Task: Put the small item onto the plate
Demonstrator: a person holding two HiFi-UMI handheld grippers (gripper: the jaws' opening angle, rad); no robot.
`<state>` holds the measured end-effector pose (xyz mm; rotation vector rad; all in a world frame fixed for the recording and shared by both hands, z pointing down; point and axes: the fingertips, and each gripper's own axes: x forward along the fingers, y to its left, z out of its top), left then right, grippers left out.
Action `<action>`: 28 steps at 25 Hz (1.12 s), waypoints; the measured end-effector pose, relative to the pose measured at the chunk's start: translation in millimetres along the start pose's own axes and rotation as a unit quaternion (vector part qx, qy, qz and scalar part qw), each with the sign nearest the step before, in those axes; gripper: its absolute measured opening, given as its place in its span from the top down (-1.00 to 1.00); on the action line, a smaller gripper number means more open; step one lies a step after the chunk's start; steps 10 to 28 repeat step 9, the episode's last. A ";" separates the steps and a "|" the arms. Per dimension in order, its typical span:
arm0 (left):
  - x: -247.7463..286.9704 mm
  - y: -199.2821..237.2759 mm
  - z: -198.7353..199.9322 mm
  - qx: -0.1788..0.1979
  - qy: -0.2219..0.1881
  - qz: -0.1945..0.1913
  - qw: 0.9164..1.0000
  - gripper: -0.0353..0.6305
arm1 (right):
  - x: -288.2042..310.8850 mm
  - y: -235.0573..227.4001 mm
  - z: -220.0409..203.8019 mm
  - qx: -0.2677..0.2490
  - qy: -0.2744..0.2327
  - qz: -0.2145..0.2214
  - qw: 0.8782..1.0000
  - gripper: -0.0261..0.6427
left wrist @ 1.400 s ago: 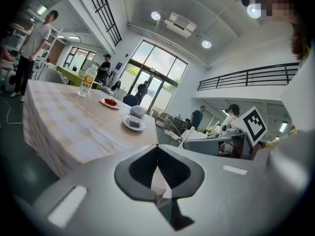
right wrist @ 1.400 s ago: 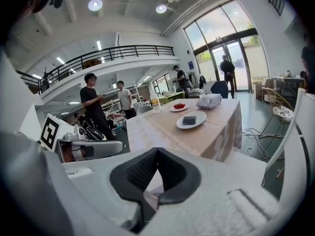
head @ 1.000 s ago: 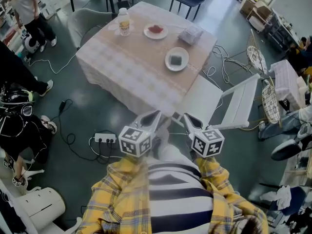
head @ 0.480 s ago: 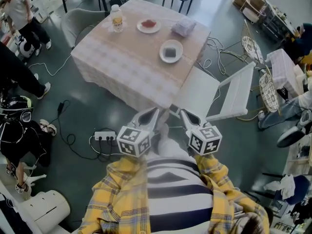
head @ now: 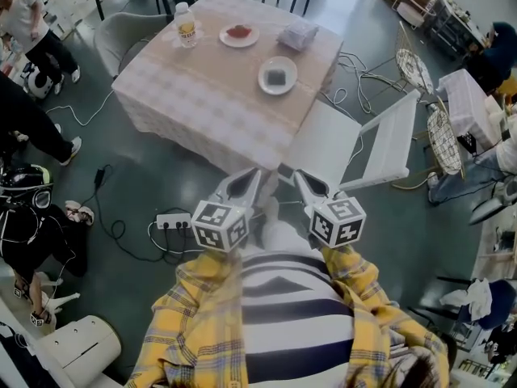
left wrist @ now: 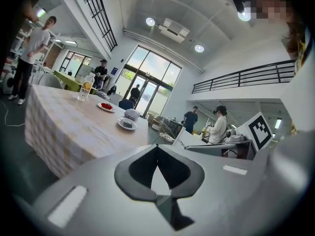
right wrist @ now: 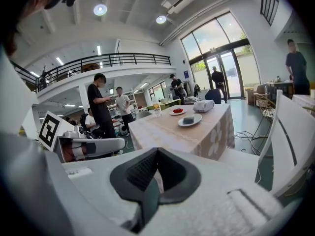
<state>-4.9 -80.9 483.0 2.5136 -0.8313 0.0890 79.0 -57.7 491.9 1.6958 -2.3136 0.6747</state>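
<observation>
My left gripper and right gripper are both clenched on nothing, well apart from the table. The white chair could block my reach toward the plate.

No words or numbers can be read anywhere. The label on the drink bottle is too small to make out.

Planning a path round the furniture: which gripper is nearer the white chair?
Right. The right gripper is just short of the chair, which stands ahead and to its right. The left gripper is alongside, farther to the left of the chair.
</observation>
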 end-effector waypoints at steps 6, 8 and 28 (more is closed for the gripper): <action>0.1 -2.0 -1.5 -0.002 0.003 0.000 1.000 0.89 | -1.1 2.5 -2.3 -0.001 0.003 0.002 1.000 0.94; 0.1 -2.6 -1.7 -0.003 0.003 0.000 1.000 0.89 | -2.4 2.1 -3.2 0.000 0.004 0.002 1.000 0.94; 0.1 -2.7 -1.9 -0.004 0.004 0.000 1.000 0.89 | -2.9 1.9 -3.7 0.001 0.004 0.002 1.000 0.94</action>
